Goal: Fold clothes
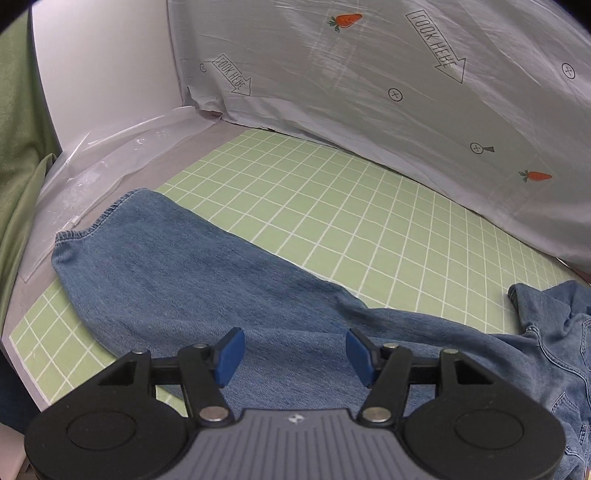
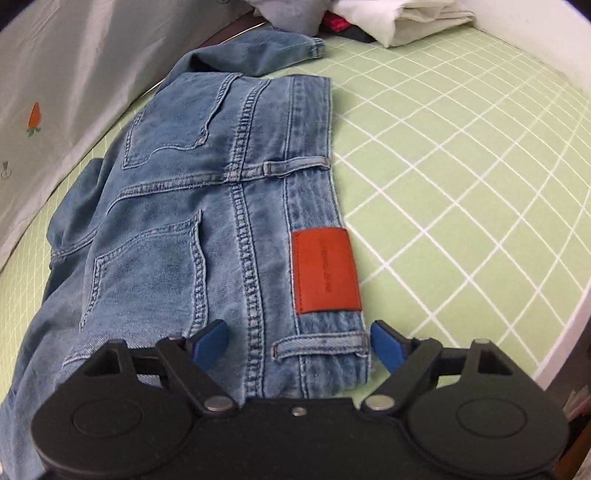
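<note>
A pair of blue jeans lies on the green grid mat. In the left wrist view a jeans leg [image 1: 207,266] stretches from the hem at the far left toward the right, where the rest is bunched [image 1: 546,332]. My left gripper [image 1: 294,356] is open just above the leg. In the right wrist view the jeans' seat [image 2: 207,206] faces up, with back pockets and an orange leather patch [image 2: 325,269] on the waistband. My right gripper [image 2: 299,345] is open, with one jaw on each side of the waistband corner.
The green grid mat [image 1: 332,206] covers the table. A grey sheet with carrots and arrows [image 1: 369,66] hangs along the back. Clear plastic [image 1: 110,155] lies at the far left. White folded cloth [image 2: 402,18] and other clothes sit at the mat's far end.
</note>
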